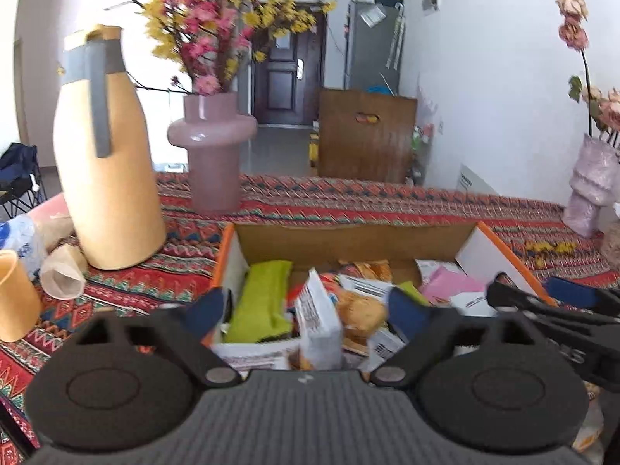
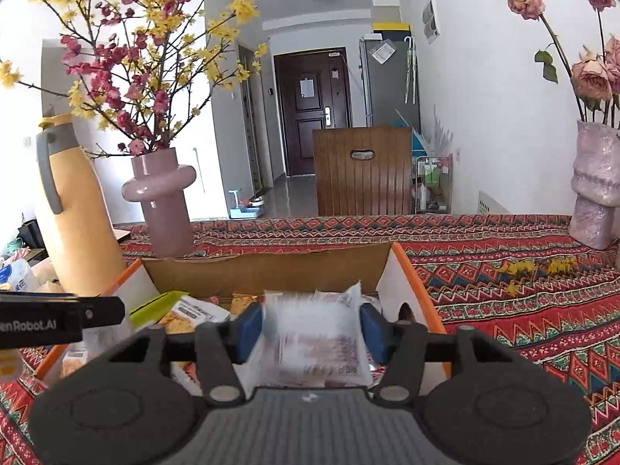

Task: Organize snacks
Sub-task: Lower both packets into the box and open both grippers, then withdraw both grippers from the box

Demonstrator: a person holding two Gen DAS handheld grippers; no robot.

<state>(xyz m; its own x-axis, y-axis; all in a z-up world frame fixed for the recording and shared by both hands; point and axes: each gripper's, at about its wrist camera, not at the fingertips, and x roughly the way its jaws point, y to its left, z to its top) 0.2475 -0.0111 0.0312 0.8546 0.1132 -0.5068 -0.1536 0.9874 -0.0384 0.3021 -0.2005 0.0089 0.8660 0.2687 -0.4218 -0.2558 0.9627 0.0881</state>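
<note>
Orange-edged box (image 1: 228, 250), lime-green packet (image 1: 260, 298), red zigzag-patterned tablecloth (image 2: 503, 271), pink vase (image 1: 213, 147)

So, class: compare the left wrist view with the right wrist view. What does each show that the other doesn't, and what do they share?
Only the left wrist view: an orange cup, a paper cup on its side, and a green packet in the box.

Only the right wrist view: a clear snack bag between the right gripper fingers.

Both: the cardboard box, yellow jug, pink vase and patterned tablecloth.
</note>
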